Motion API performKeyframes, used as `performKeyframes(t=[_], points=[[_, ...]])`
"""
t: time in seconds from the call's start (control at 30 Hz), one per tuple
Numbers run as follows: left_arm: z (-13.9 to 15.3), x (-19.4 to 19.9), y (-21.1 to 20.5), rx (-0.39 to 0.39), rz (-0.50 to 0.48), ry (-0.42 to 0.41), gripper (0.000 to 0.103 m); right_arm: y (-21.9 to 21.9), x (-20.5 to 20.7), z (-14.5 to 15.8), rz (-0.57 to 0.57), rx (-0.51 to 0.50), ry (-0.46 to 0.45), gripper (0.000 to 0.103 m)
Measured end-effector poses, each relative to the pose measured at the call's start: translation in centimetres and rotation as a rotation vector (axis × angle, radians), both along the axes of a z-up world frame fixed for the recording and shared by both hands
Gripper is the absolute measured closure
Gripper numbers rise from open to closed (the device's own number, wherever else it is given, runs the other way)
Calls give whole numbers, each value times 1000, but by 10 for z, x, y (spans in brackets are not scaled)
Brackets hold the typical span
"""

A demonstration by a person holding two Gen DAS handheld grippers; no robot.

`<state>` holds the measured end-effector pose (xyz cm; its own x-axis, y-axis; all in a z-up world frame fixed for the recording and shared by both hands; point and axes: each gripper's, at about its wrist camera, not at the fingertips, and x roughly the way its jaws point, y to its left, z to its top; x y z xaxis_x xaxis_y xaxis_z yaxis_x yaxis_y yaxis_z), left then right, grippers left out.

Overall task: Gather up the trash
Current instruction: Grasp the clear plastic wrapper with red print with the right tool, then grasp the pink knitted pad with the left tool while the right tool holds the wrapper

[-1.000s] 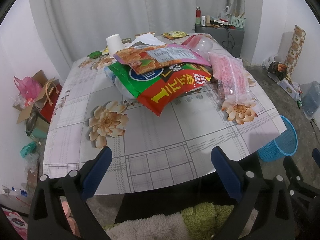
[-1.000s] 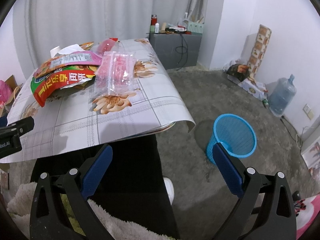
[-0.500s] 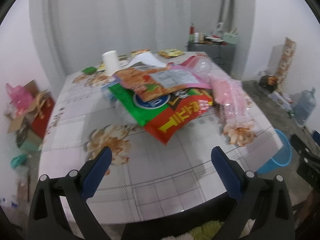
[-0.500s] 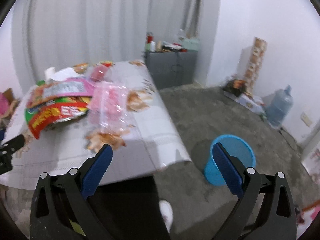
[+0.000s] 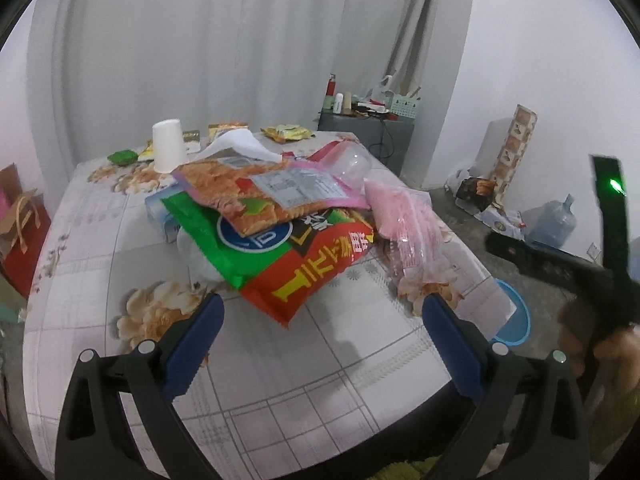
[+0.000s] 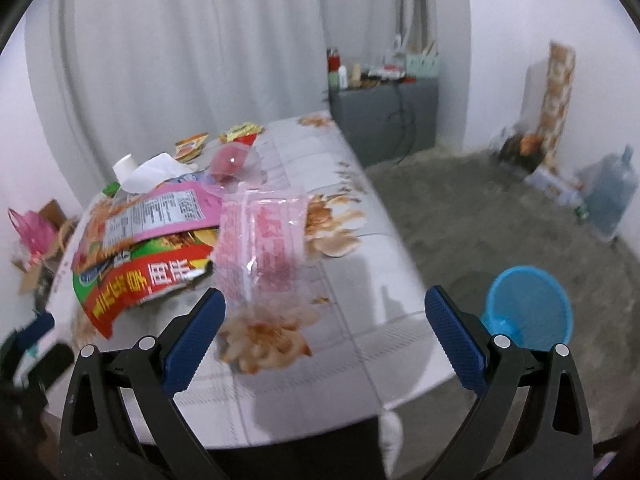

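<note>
1. Both pairs of tongs, the left gripper (image 5: 322,316) and the right gripper (image 6: 325,312), are held wide apart and empty above the near edge of the flower-patterned tablecloth (image 5: 320,380).
2. A large red-and-green crinkled foil snack bag (image 5: 296,264) is seen mid-table, heaped with a pink-edged printed packet (image 5: 272,192); a clear pink plastic wrapper (image 6: 264,240) lies just beside it.
3. The bags are judged light, limp and slippery; a protruding corner is best pinched.
4. The round blue mesh plastic bin (image 6: 528,308) is seen on the floor, right of the table.

snack wrappers (image 5: 280,216) piled on table, blue bin (image 6: 528,304) on floor
</note>
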<state>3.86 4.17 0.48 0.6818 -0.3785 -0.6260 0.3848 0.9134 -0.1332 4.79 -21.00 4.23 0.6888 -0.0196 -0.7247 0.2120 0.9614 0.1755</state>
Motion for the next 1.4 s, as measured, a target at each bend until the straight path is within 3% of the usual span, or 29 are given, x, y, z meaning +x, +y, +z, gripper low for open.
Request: performKeyframes(t=[0.2,0.4,0.57,0.9,1.0,1.33,1.4], points=[[-9,9,-3,0,-32,41,6,13,35,-12,66,-3,35,8],[-13,15,-10,4,-64,29,6,20,61,-27,114,3,63,8],[-10,15,-16,7,-112,-32,6,18,65,-31,128,20,93,30],[-5,27,-30,-6,-146,-44,6,-13,50,-38,110,207,128,92],[-1,29,-36,-12,-159,-52,7,-20,45,-40,109,260,123,100],[4,35,-56,-36,-204,-10,32,-48,23,-32,121,416,57,103],[3,36,-61,-34,-212,-2,38,-56,23,-34,109,471,56,97]])
